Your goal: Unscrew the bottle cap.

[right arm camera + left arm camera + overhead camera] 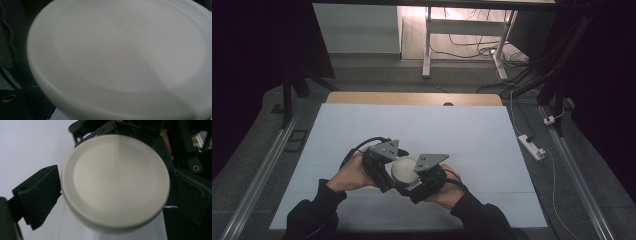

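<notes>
A round white jar with a flat lid is held above the white table cover, between both grippers. My left gripper comes from the left. In the left gripper view its two black jaws press the sides of the jar, whose lid faces the camera. My right gripper comes from the right. Its black fingers flank the far part of the jar. Seen from the right gripper, the jar is very close and blurred, and it hides that gripper's jaws.
The table's wooden far edge shows beyond the cover. A power strip and cables lie on the floor to the right. A white table frame stands at the back.
</notes>
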Available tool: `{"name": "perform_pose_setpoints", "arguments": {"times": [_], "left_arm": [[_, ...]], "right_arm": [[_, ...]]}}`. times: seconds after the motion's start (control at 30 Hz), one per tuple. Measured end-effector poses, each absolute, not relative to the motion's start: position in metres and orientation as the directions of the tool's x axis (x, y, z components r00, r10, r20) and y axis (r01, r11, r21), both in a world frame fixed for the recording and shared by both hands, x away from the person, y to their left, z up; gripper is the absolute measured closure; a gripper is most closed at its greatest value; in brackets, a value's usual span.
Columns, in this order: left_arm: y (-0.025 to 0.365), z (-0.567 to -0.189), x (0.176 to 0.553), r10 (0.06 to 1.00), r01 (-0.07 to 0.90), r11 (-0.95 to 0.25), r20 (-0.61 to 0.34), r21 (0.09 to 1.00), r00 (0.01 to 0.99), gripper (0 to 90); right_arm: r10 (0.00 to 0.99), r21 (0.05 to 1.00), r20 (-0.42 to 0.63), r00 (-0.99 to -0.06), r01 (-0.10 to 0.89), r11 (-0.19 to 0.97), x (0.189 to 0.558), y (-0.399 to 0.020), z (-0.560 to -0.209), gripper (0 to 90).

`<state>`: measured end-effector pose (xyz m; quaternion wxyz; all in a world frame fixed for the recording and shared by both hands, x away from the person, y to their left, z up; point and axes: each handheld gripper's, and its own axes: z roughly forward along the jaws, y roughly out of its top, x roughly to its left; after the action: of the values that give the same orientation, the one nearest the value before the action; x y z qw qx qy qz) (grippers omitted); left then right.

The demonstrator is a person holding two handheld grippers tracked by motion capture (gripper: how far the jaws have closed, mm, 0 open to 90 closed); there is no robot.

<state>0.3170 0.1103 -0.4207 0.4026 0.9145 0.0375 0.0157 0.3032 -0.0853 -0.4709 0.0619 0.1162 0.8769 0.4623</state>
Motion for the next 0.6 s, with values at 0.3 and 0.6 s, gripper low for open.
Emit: {"name": "perform_pose_setpoints", "arguments": {"times": [0.3,0.6], "left_arm": [[0.108,-0.421,0.316,0.065,0.040,-0.667,0.006,0.744,0.998,7.6],[0.097,-0.423,0.311,0.274,0.170,-0.642,0.017,0.747,0.962,7.8]], "right_arm": [[0.240,0.828,-0.003,-0.971,0.132,0.544,0.300,-0.084,-0.470,6.7],[0.334,0.822,-0.017,-0.942,0.177,0.541,0.306,-0.087,-0.471,6.7]]}}
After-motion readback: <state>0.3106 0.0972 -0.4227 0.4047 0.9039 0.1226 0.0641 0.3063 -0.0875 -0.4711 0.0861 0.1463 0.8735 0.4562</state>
